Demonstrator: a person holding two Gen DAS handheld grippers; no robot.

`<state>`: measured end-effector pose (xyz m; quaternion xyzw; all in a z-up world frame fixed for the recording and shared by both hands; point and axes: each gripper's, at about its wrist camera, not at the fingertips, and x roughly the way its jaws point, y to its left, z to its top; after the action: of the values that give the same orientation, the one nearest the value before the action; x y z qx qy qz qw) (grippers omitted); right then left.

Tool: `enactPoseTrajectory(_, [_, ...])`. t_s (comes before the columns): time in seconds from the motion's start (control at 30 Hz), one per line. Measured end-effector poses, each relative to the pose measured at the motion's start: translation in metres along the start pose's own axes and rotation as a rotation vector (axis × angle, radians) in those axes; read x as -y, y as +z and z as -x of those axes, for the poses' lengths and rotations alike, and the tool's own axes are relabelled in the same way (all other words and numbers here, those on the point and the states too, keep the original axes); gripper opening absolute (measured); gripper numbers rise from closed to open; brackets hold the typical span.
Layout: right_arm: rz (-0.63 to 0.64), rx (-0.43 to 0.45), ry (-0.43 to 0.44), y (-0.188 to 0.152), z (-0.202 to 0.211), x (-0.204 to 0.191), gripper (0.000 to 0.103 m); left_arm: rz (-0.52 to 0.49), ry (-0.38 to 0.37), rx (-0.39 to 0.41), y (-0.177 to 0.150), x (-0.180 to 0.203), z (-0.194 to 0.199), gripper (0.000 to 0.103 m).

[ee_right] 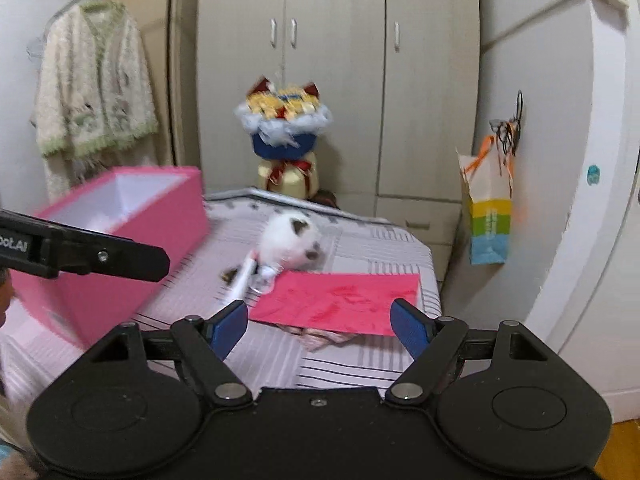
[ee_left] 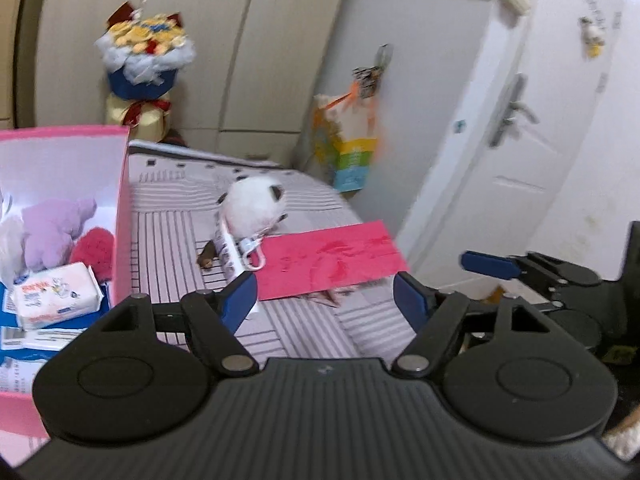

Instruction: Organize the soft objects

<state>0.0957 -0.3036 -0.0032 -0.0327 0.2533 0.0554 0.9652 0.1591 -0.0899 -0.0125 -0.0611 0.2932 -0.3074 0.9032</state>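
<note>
A white plush toy with dark ears [ee_left: 254,208] [ee_right: 288,240] lies on the striped bed sheet [ee_left: 168,240], a white clip and strap [ee_left: 240,250] at its near side. A red flat card [ee_left: 328,260] [ee_right: 340,300] lies just in front of it. A pink box [ee_left: 122,200] [ee_right: 120,240] at the left holds a purple plush [ee_left: 52,228], a red fuzzy item [ee_left: 94,248] and a tissue pack [ee_left: 56,294]. My left gripper [ee_left: 324,296] is open and empty, short of the card. My right gripper [ee_right: 319,320] is open and empty too, beside it on the right.
A plush bouquet in blue wrap [ee_left: 140,60] [ee_right: 284,128] stands at the bed's far end against the wardrobe. A colourful paper bag [ee_left: 348,152] [ee_right: 488,216] hangs on the right. The bed edge drops off right of the card. A white door [ee_left: 516,112] is beyond. A cardigan [ee_right: 92,92] hangs at the left.
</note>
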Motion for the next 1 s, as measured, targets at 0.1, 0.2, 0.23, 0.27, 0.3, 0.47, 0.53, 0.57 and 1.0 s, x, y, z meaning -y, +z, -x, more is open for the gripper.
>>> enactPoseTrajectory(0.1, [-0.008,-0.009,-0.05,-0.004,-0.024,0.012,0.08,0.026,0.021,-0.013,-0.003,-0.006,-0.034,0.071])
enactPoseTrajectory(0.2, [-0.028,-0.016,-0.07,-0.005,-0.044,0.026,0.074,0.075,0.007,-0.051,-0.003,-0.013,-0.065,0.07])
enactPoseTrajectory(0.23, [-0.035,-0.018,-0.069,-0.005,-0.048,0.03,0.071,0.096,0.001,-0.053,-0.004,-0.015,-0.073,0.07])
enactPoseTrajectory(0.27, [-0.046,-0.024,-0.069,-0.005,-0.054,0.034,0.067,0.112,0.006,-0.049,-0.004,-0.016,-0.08,0.07])
enactPoseTrajectory(0.3, [-0.056,-0.029,-0.07,-0.005,-0.059,0.037,0.065,0.114,0.014,-0.047,-0.005,-0.016,-0.086,0.069])
enactPoseTrajectory(0.47, [-0.084,-0.027,-0.064,-0.006,-0.079,0.049,0.062,0.136,0.016,-0.058,-0.004,-0.018,-0.113,0.065])
enactPoseTrajectory(0.53, [-0.095,-0.026,-0.064,-0.007,-0.086,0.052,0.062,0.134,0.039,-0.066,-0.005,-0.018,-0.121,0.064])
enactPoseTrajectory(0.57, [-0.102,-0.029,-0.065,-0.007,-0.089,0.054,0.062,0.131,0.048,-0.064,-0.005,-0.018,-0.123,0.064])
enactPoseTrajectory(1.0, [-0.26,-0.087,0.018,-0.016,-0.115,0.073,0.062,0.132,0.078,-0.123,-0.002,-0.025,-0.145,0.068])
